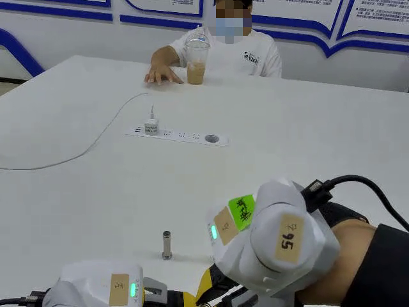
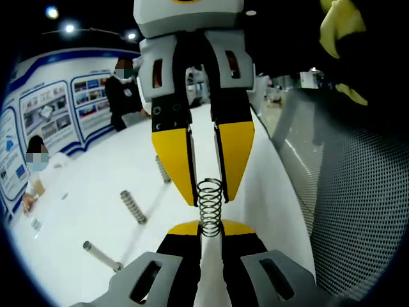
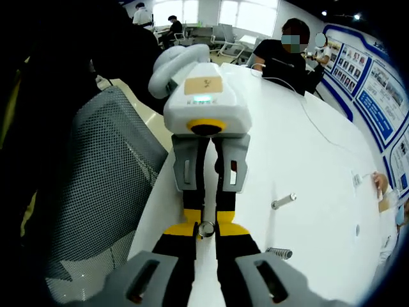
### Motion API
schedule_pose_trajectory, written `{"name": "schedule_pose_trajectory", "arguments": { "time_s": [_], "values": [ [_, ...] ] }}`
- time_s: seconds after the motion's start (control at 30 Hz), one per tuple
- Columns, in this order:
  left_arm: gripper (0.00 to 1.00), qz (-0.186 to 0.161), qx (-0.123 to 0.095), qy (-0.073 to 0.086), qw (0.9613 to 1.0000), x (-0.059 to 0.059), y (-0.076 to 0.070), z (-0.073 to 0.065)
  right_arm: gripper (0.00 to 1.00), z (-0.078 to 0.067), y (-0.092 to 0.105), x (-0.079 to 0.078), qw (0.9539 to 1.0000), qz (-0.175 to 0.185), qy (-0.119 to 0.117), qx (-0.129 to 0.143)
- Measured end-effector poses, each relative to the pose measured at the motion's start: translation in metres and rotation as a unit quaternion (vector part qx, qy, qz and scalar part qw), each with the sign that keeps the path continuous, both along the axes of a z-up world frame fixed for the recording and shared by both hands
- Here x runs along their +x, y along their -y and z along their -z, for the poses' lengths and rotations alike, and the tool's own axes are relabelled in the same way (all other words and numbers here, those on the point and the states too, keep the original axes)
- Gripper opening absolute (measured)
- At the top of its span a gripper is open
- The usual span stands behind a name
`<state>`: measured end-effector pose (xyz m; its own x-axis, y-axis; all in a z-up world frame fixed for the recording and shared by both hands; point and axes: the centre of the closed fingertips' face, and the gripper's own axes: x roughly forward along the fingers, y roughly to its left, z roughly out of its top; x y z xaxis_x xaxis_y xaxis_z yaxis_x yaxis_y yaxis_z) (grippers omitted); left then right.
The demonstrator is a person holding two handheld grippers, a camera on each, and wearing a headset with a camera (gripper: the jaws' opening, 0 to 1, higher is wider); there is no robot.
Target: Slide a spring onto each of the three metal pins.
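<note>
On the broad white table (image 1: 77,192), beside a grey mesh chair back (image 3: 102,185), two white hand-held grippers with yellow-tipped jaws meet tip to tip near the front edge. At the far side a seated person's hand (image 1: 163,75) lies flat just beside a clear plastic cup (image 1: 196,62) partly full of a light brown drink. A white power strip (image 1: 177,135) lies mid-table with a small white plug (image 1: 151,126) in it, and a thin cable (image 1: 83,150) curves off to one side. The left gripper (image 2: 201,230) is clamped on the lower end of a small steel coil spring (image 2: 209,204). The right gripper (image 3: 204,230) has its jaws on either side of the upper coils, and whether they press on them I cannot tell. A bare metal pin (image 1: 167,245) stands upright near the grippers. Close by are a spring-sleeved pin (image 2: 133,206) and a second sleeved pin (image 2: 163,169), partly hidden by a jaw.
</note>
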<state>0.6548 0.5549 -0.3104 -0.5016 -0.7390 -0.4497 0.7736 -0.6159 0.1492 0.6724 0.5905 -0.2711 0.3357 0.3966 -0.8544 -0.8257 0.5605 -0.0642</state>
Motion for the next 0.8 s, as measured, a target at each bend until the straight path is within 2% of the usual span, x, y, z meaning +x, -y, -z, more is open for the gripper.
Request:
{"name": "schedule_pose_trajectory", "arguments": {
  "time_s": [0.27, 0.43, 0.6, 0.8],
  "values": [
    [0.1, 0.002, 0.01, 0.006, 0.9999, 0.0, 0.001, 0.003, 0.12, 0.004, 0.002, -0.001, 0.9998, -0.004, -0.015, -0.009],
    [0.1, 0.002, 0.019, 0.003, 0.9998, 0.0, 0.002, 0.005, 0.12, 0.007, 0.004, -0.001, 0.9996, -0.005, -0.024, -0.015],
    [0.1, 0.0, 0.02, -0.007, 0.9998, -0.001, 0.004, 0.002, 0.13, 0.009, 0.004, -0.001, 0.9993, -0.006, -0.031, -0.019],
    [0.1, 0.001, 0.022, -0.005, 0.9997, -0.002, 0.004, 0.002, 0.12, 0.012, 0.005, -0.001, 0.9991, -0.006, -0.035, -0.022]
  ]
}}
